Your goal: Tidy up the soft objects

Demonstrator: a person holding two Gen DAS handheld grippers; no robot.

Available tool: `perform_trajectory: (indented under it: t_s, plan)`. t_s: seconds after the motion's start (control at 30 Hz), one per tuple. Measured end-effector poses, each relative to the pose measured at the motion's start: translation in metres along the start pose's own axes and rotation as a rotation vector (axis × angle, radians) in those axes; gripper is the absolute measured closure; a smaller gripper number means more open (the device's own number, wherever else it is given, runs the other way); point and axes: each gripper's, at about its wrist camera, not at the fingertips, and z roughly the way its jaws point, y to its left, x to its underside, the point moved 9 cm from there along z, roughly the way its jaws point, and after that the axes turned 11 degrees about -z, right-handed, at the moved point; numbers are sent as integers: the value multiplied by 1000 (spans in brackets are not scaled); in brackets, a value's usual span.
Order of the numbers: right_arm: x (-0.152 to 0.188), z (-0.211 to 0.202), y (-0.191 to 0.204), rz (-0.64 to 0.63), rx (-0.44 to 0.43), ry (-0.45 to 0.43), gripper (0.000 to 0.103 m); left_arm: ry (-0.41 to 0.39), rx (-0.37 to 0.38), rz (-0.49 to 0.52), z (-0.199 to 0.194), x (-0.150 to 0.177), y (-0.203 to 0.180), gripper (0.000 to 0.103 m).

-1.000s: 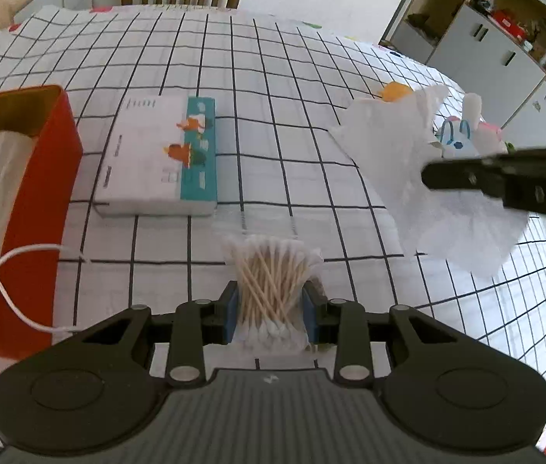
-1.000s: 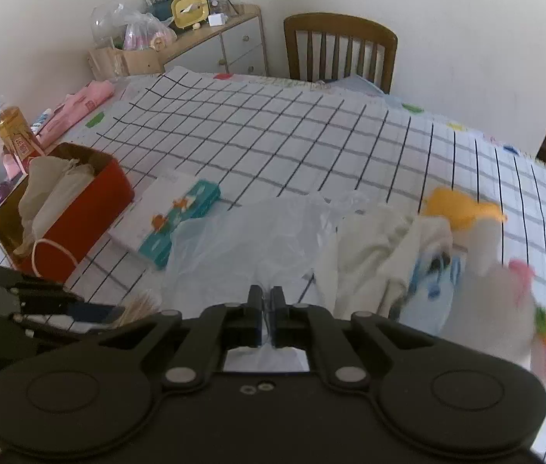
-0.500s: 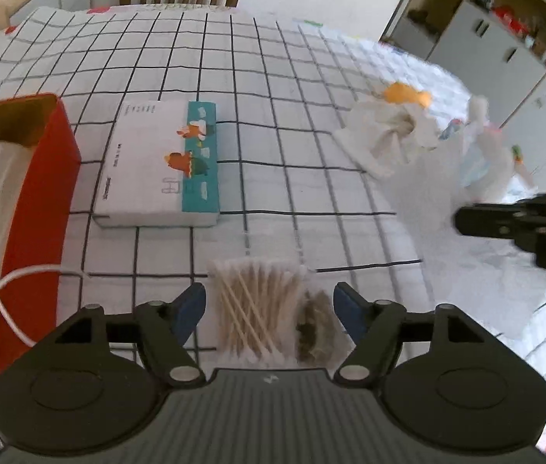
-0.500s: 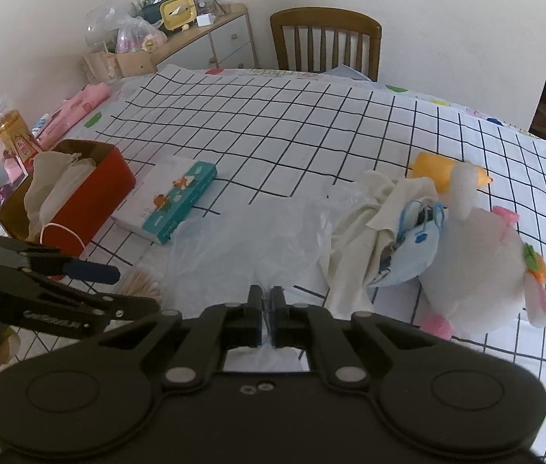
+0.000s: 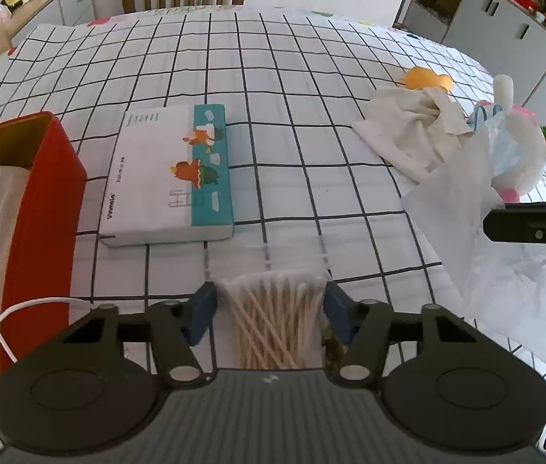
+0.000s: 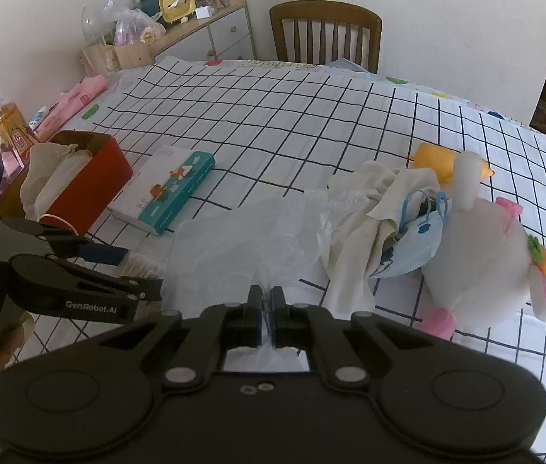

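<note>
The jaws of the left gripper [image 5: 269, 305] stand a little apart, one on each side of the pack of cotton swabs [image 5: 273, 321]. Half a second ago they were wide open, and one second ago they were pressed on the pack, so they let it go and now come in again. I judge this is a second try for a better hold. The pack seems to lie on the surface; whether the pads already touch it I cannot tell.

The jaws of the right gripper [image 6: 267, 319] are still together on the edge of the clear plastic bag [image 6: 249, 239], which hangs open toward 12 o'clock. I think the swabs should go into this bag.

From the left camera, the tissue pack [image 5: 170, 178] lies at 11 o'clock and the red box [image 5: 43, 208] at 9 o'clock, with white cloth and a mask loop inside. Its left part is cut off. At 2 o'clock the cream cloth [image 5: 412, 131], a blue face mask [image 6: 414, 245] and a white plush toy [image 6: 482, 263] lie in one heap. The bag covers part of them.
</note>
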Motion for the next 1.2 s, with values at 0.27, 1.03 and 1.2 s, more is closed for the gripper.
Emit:
perform_trajectory:
  t_s: [0.27, 1.03, 1.2]
  plan:
    - [-2, 0, 4, -6, -1, 3, 100, -11, 33, -24, -11, -2, 7, 61]
    - [-72, -14, 88, -128, -52, -83, 100, -184, 68, -100, -134, -28, 93, 64]
    - [-104, -3, 126, -195, -79, -103, 100, -221, 16, -119, -152, -38, 130, 64]
